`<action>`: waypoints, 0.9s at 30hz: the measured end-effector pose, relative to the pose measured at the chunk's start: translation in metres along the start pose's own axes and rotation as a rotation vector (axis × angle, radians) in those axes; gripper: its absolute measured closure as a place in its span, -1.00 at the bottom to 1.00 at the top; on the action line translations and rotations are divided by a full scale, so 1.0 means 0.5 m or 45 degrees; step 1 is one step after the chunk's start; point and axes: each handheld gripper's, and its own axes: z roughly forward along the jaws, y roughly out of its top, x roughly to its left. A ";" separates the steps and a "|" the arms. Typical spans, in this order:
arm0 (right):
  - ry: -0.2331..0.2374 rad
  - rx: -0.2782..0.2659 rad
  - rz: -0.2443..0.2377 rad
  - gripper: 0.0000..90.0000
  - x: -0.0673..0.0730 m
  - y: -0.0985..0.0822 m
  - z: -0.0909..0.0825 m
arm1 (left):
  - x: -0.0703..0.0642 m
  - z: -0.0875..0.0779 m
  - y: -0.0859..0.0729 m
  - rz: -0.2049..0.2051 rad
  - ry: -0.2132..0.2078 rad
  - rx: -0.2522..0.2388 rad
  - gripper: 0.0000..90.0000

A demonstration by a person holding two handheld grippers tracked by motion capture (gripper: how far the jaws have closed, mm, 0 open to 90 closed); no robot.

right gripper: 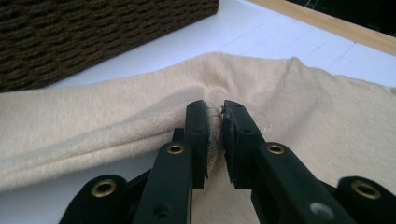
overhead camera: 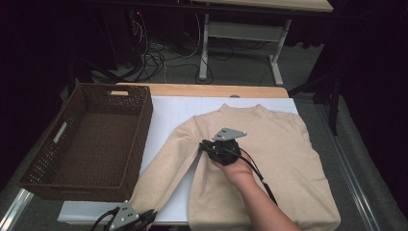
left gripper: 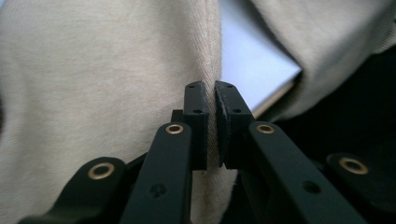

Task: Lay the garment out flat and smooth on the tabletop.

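Dim room, table lit from above — gripper views' foreground blurry.

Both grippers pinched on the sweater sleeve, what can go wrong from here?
1. The right gripper pinches only a small pucker of the sweater near the armpit; the knit may slip out when lifted.
2. The left gripper clamps the sleeve end at the table edge; a slip could drop the cuff off the table.
3. The basket sits close beside the sleeve; a swung fold might snag its rim.
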 end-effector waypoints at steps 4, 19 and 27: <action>0.018 -0.017 0.006 0.67 0.002 0.006 0.007 | 0.001 -0.003 -0.004 -0.020 -0.020 -0.009 0.56; -0.157 0.141 0.104 0.49 -0.112 0.038 0.166 | 0.056 -0.061 -0.070 -0.192 0.265 -0.063 0.07; -0.178 0.227 0.092 0.55 -0.127 0.047 0.236 | 0.050 -0.048 -0.069 -0.110 0.243 -0.059 0.57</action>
